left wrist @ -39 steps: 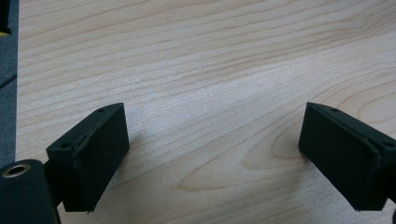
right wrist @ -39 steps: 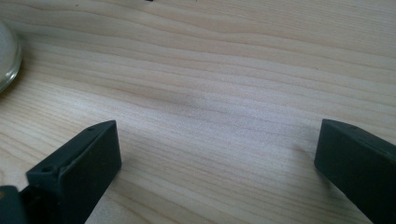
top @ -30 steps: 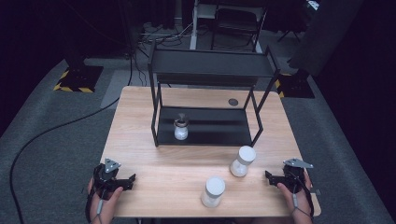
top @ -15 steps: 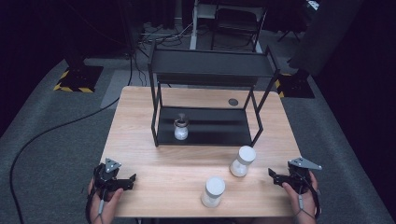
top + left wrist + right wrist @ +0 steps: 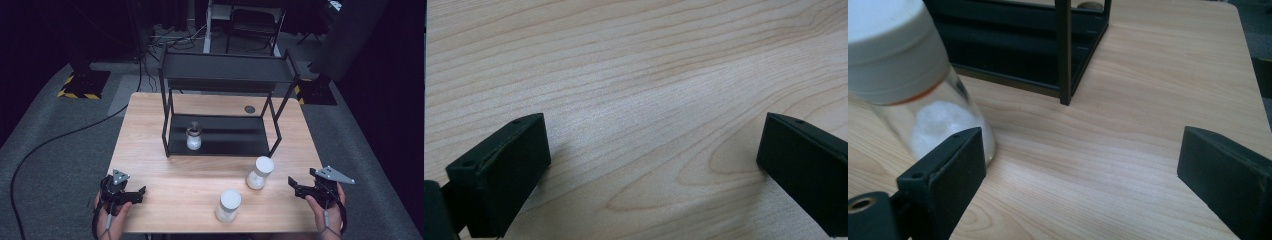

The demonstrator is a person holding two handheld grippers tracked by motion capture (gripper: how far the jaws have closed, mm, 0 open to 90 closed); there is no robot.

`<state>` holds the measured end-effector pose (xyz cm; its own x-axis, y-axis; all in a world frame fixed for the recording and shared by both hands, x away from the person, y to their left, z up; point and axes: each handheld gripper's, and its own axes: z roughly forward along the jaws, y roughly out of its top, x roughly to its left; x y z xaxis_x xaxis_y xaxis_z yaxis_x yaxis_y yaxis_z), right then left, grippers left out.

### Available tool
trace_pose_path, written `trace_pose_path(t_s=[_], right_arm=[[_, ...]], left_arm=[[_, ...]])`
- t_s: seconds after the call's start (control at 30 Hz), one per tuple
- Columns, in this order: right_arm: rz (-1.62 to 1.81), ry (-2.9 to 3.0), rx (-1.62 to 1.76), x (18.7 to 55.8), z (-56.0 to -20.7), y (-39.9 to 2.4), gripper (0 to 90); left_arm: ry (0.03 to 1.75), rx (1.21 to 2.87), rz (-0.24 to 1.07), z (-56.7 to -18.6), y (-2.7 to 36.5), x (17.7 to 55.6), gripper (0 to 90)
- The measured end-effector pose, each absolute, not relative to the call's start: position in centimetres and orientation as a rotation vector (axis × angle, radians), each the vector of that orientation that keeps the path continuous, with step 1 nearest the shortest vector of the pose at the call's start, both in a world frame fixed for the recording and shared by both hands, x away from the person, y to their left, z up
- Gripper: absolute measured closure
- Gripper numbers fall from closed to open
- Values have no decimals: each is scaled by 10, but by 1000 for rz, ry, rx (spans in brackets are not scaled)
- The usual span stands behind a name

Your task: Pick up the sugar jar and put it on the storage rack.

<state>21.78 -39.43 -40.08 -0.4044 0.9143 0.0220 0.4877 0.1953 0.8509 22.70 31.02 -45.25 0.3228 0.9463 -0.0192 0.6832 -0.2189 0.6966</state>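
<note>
We count three jars. Two have white caps and stand on the bare tabletop: one jar near the front edge, at about 6 o'clock from the tabletop's centre, and one capped jar beside the rack, at about 4 o'clock, just in front of the rack's right front leg. The third, a small jar with a dark top, stands on the lower shelf of the rack, toward its left end, at about 11 o'clock. All three hold something white.

We count one black two-tier rack, standing across the far half of the tabletop, and one small dark disc on the wood behind it, at about 1 o'clock.

We count two grippers, each held in a hand. The left gripper sits at the front left corner, at about 8 o'clock, pointing right; its fingers are spread wide over bare wood and grasp nothing. The right gripper sits at the front right edge, at about 4 o'clock, pointing left toward the jars, a grey plate on top. Its fingers are released and wide apart; in the right gripper view the capped jar beside the rack stands beyond the left finger, outside the gap, with the rack leg farther off.
</note>
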Motion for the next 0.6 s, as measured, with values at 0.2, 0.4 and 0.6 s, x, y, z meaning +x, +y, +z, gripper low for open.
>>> trace_pose_path(t_s=[0.2, 0.4, 0.6], right_arm=[[1151, 1980, 1289, 214, -393, -391, 53], [1184, 1984, 1265, 209, -381, -385, 54], [1212, 1987, 1240, 204, -374, -381, 54]], left_arm=[[1433, 1985, 559, -452, 310, 227, 3], [1435, 1983, 559, -452, 310, 227, 3], [1436, 1984, 559, -452, 310, 227, 3]])
